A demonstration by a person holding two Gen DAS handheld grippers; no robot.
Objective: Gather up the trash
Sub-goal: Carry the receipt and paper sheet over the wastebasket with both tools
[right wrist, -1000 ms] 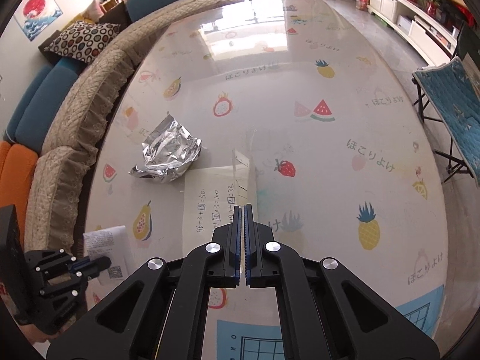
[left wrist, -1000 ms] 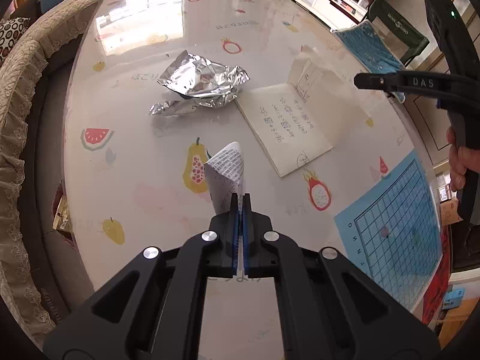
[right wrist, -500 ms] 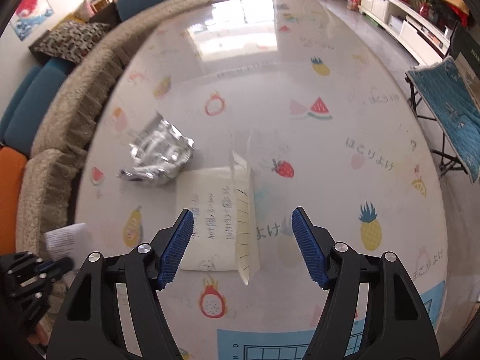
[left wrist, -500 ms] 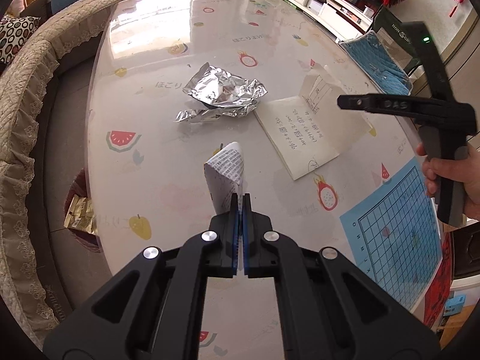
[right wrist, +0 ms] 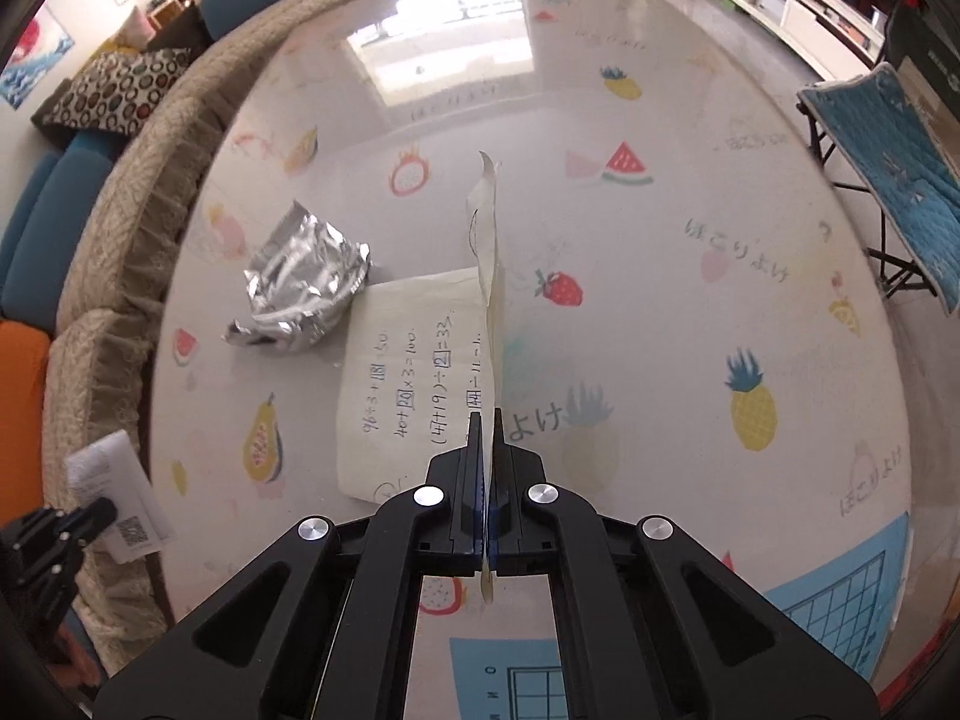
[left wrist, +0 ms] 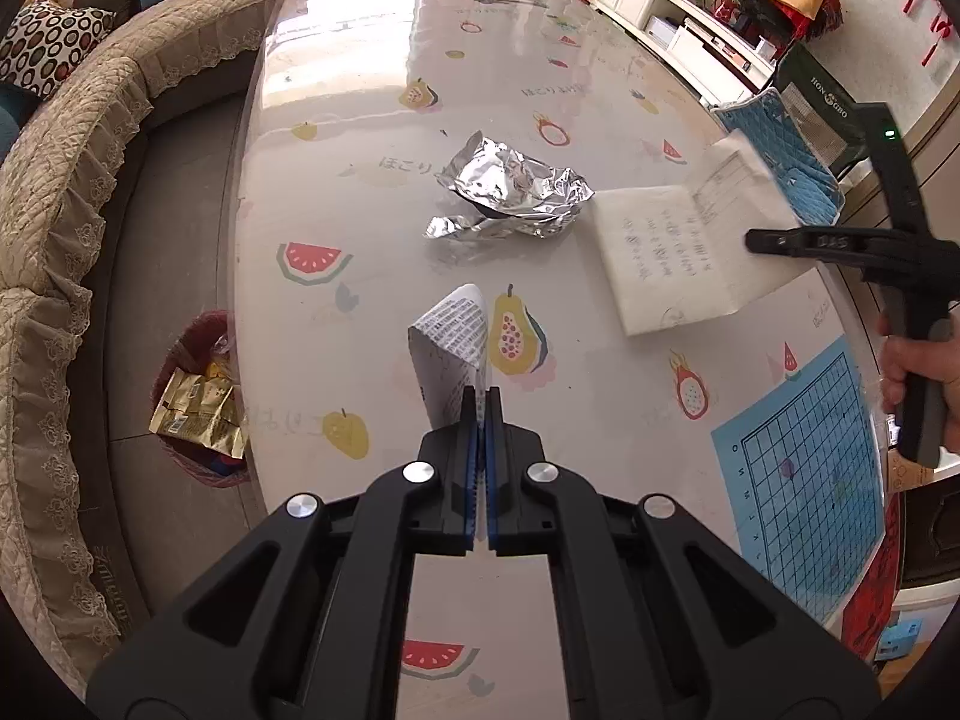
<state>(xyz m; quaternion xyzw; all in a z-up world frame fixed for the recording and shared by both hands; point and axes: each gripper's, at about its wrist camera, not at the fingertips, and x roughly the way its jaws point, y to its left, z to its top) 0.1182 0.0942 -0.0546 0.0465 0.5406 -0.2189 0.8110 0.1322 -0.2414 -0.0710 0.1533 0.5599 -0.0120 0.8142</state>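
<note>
My left gripper (left wrist: 482, 391) is shut on a folded printed receipt (left wrist: 451, 343) and holds it above the table's left edge. It also shows in the right wrist view (right wrist: 117, 489). My right gripper (right wrist: 487, 417) is shut on the raised fold of a handwritten math sheet (right wrist: 414, 378), which stands edge-on between the pads. In the left wrist view the sheet (left wrist: 666, 252) lies at the right with my right gripper (left wrist: 753, 240) on its raised flap. Crumpled foil (left wrist: 510, 192) lies beside the sheet, also in the right wrist view (right wrist: 300, 288).
A red waste basket (left wrist: 198, 396) with gold wrappers stands on the floor left of the fruit-print table (left wrist: 360, 252). A curved beige sofa (left wrist: 66, 192) runs along the left. A blue grid mat (left wrist: 804, 468) lies at the table's near right.
My right gripper opened over the math sheet's raised fold, then shut on it. My left gripper, holding the receipt, drew back toward the table's left edge, bringing the basket into view.
</note>
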